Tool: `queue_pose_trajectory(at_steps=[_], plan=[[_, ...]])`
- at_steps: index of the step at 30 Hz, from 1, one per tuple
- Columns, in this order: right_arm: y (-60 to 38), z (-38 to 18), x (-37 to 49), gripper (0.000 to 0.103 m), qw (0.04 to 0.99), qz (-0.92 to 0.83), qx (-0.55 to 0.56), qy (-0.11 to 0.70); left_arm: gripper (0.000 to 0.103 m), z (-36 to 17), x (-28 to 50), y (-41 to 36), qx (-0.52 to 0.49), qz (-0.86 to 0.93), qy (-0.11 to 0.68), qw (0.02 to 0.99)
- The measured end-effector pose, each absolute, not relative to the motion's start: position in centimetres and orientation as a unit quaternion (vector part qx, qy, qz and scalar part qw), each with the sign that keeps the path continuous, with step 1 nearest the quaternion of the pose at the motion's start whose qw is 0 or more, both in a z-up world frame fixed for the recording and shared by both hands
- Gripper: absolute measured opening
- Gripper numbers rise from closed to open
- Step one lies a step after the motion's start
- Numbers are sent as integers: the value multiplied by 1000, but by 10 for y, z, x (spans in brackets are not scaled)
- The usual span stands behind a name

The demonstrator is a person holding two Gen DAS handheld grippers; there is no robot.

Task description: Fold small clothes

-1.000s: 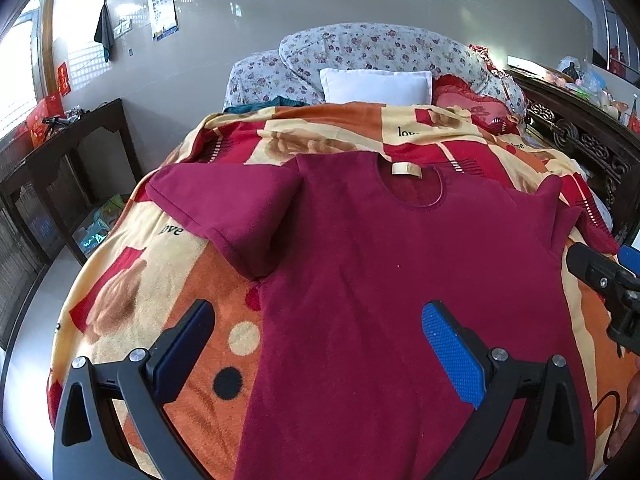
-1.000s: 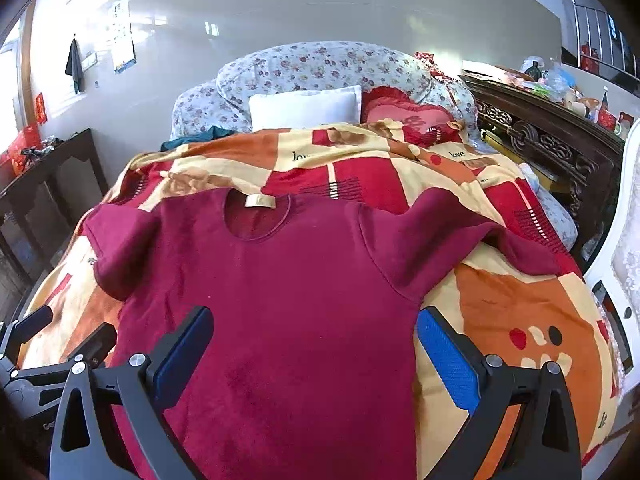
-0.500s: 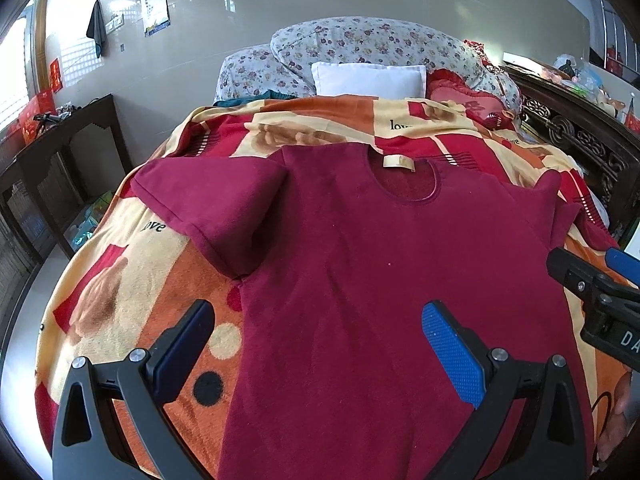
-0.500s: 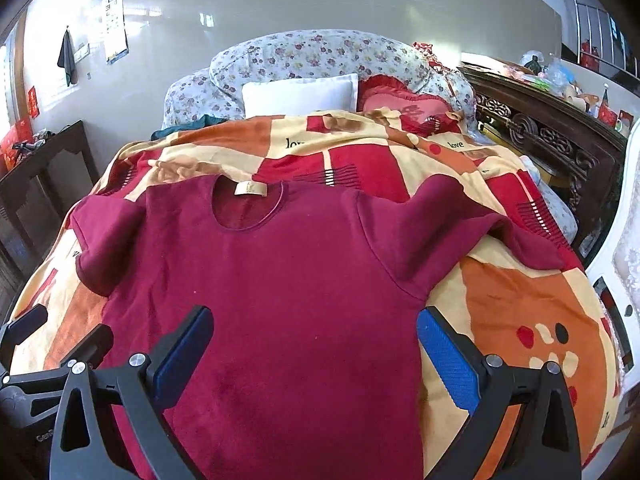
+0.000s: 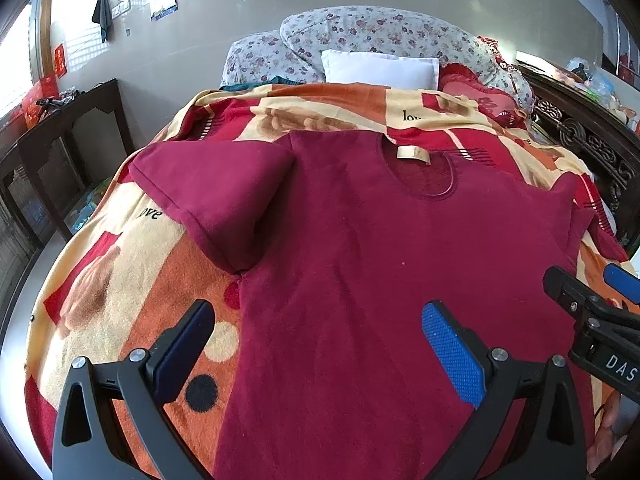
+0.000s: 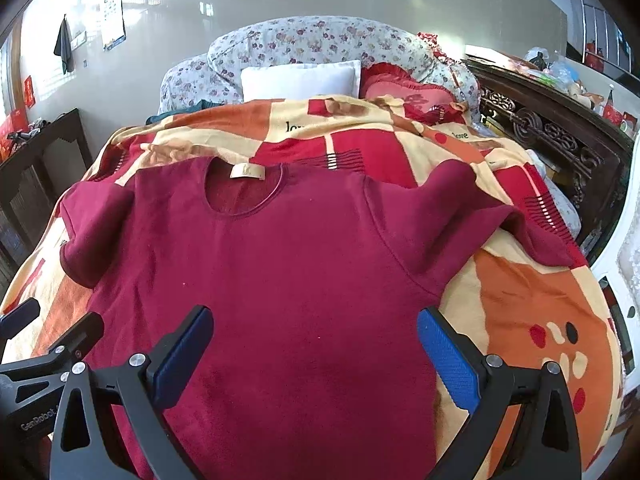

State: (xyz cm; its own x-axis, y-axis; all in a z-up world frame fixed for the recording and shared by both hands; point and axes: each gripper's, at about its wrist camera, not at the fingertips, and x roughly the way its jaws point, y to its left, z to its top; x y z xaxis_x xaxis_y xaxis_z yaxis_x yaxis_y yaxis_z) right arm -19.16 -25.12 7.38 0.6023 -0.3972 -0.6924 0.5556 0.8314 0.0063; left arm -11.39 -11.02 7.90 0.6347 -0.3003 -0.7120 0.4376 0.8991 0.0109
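A dark red short-sleeved shirt lies flat, front up, on a patterned blanket, neck with a beige label at the far end. It also shows in the right wrist view. My left gripper is open and empty above the shirt's lower left part. My right gripper is open and empty above the lower middle of the shirt. The right gripper shows at the right edge of the left wrist view. The left gripper shows at the left edge of the right wrist view.
Pillows and a red cushion lie at the bed's head. A dark wooden table stands to the left of the bed, a carved dark sideboard to the right. A white chair edge is at far right.
Both grippers have moved forward and slightly up along the shirt; the shirt sits lower and larger in both views. Both stay open. The shirt has not moved.
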Motion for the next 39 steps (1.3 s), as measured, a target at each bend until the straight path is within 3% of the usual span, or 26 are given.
queue_pose_trajectory(at_steps=[23, 39], plan=[[-259, 48, -164, 103, 881, -263, 121, 374, 103, 66, -79, -106, 81, -194, 396, 894], [-229, 39, -87, 103, 904, -188, 88, 373, 103, 69, 84, 6, 39, -56, 402, 913]])
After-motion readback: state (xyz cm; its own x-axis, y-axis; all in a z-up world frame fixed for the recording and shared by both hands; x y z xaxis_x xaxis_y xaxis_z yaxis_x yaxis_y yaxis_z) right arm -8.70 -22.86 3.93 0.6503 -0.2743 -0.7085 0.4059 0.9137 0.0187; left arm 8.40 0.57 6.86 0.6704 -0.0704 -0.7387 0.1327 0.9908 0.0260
